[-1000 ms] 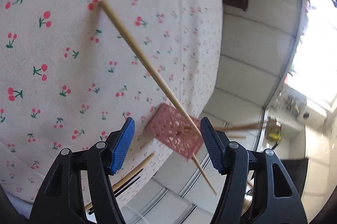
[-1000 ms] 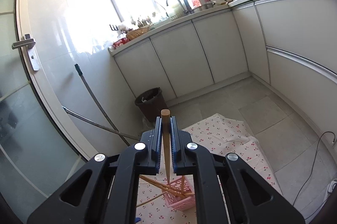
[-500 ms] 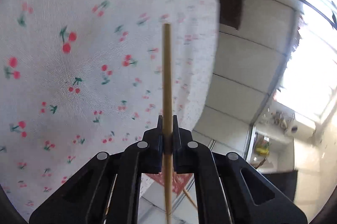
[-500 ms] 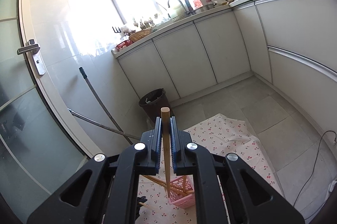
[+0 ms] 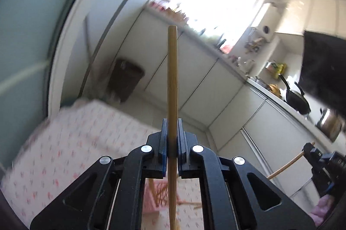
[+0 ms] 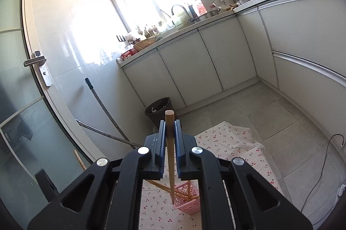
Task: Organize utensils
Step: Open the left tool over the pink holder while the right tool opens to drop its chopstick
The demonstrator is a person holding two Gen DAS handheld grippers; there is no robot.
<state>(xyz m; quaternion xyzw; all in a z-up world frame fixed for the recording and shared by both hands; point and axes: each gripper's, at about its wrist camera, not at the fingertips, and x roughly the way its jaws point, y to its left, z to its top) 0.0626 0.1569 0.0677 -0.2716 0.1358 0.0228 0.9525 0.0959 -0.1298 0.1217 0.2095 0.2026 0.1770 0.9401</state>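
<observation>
Wooden chopsticks sit upright in both your tools: your left gripper [image 5: 172, 139] is pinched tight on one chopstick [image 5: 172, 82], and your right gripper [image 6: 170, 139] is clamped on another chopstick [image 6: 170, 143]. Below both, the pink basket [image 6: 189, 201] stands on the cherry-print cloth [image 6: 233, 143] with more chopsticks leaning out of it.

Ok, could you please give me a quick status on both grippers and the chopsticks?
Left gripper shut on a chopstick. Right gripper shut on another chopstick. Pink basket below on cherry cloth, already holding chopsticks. Nothing blocking.
</observation>
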